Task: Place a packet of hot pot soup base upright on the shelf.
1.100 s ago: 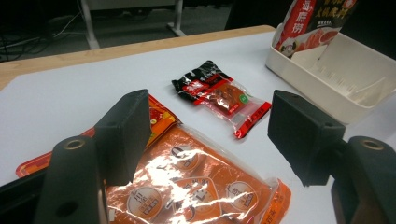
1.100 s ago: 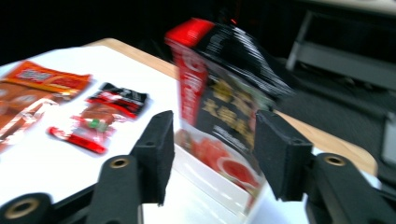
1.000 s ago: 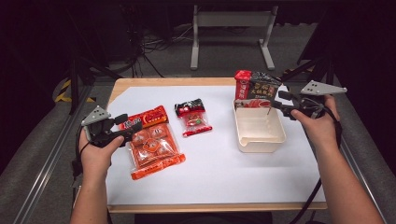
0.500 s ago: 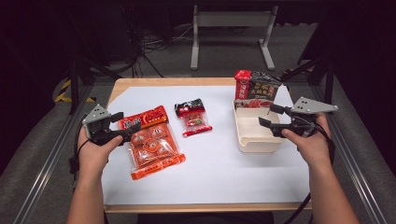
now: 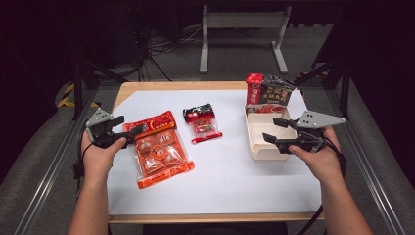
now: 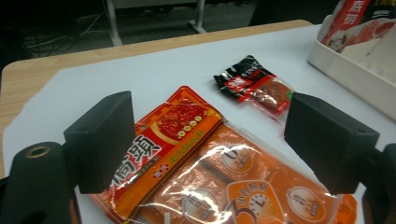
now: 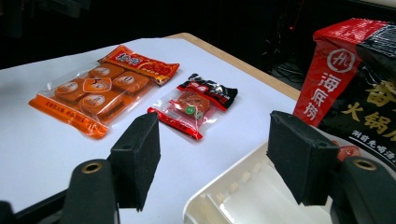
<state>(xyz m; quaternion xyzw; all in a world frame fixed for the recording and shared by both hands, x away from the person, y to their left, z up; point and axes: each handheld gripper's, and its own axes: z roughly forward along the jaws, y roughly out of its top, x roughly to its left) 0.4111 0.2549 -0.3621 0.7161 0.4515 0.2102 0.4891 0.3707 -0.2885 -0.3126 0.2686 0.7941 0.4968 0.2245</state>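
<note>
Orange pack (image 5: pixel 159 152) lies flat on the worktop (image 5: pixel 230 186) at left, its top corner between the spread, empty jaws of the left hand-held gripper (image 5: pixel 129 133); right hand-held gripper (image 5: pixel 274 129), likewise open and empty, hovers over the tray (image 5: pixel 259 147).

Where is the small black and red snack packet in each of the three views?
High view: the small black and red packet lies mid-table, between the big orange packet and the white tray.
Left gripper view: upper centre, beyond the orange packet.
Right gripper view: centre, right of the orange packet.
Shared landmark: the orange packet.
</note>
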